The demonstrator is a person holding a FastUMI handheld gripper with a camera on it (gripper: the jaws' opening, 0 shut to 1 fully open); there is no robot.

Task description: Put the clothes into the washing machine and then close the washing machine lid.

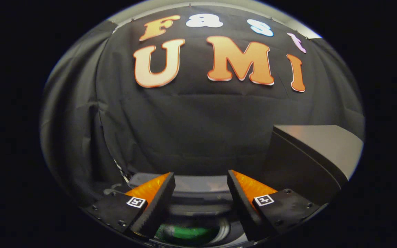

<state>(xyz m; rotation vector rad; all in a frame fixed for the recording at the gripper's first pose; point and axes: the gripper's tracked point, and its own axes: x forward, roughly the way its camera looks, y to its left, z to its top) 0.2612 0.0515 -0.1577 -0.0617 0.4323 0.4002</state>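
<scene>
- Green cloth (188,232), glossy and blurred, lies low inside the round drum opening of the washing machine (198,193), seen between and below the tool's two fingers.
- Washing machine: top-loading, grey plastic top surface with a dark circular rim around the drum; its back edge sits just ahead of the fingertips, close to the booth's black cloth wall (191,127).
- Grey flat lid (319,144) stands raised and tilted at the right side of the machine, beyond the right finger; its pale upper face catches light, its dark underside faces the drum.
- Tool (201,179): fingers spread wide, nothing between them, touching neither cloth nor machine as far as visible; it hangs above the drum opening, pointed toward the wall.
- Thin pale cable (120,168) runs down the wall's lower left, beside the machine's left rear corner.
- Whether more clothing lies in the drum cannot be told; the inside is mostly hidden by the fingers.
</scene>
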